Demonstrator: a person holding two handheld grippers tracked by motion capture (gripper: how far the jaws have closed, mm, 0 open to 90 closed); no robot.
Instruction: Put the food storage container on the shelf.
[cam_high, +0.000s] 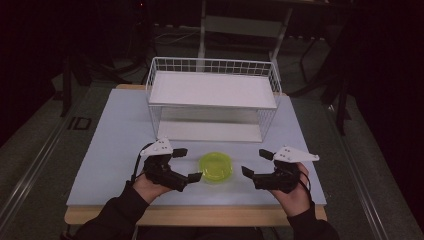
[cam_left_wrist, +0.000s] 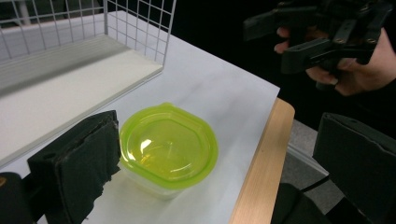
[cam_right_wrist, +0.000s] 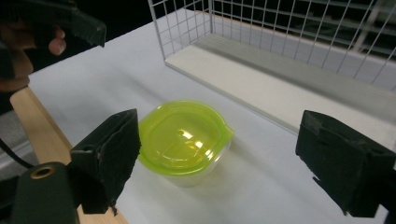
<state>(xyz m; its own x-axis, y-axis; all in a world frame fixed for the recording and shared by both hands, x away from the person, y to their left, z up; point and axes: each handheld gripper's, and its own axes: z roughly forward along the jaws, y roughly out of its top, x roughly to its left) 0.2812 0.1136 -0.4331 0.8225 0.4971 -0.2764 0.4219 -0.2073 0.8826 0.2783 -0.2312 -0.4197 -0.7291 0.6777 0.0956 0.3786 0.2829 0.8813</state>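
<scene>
A small clear container with a yellow-green lid (cam_high: 216, 166) sits on the white table top (cam_high: 120, 135), near the front edge. My left gripper (cam_high: 188, 164) hovers just to its left, open, and my right gripper (cam_high: 256, 163) hovers just to its right, open too. In the left gripper view the container (cam_left_wrist: 168, 147) lies beside the left jaw, inside the wide gap of my left gripper (cam_left_wrist: 219, 140). Between the spread jaws of my right gripper (cam_right_wrist: 224, 149) in the right gripper view stands the container (cam_right_wrist: 184, 135), closer to the left jaw. Neither gripper touches it.
A white wire rack (cam_high: 212, 97) with a white upper shelf and a lower board stands behind the container, open at the front. The table's wooden front edge (cam_high: 200, 215) runs just before my hands. Dark floor surrounds the table.
</scene>
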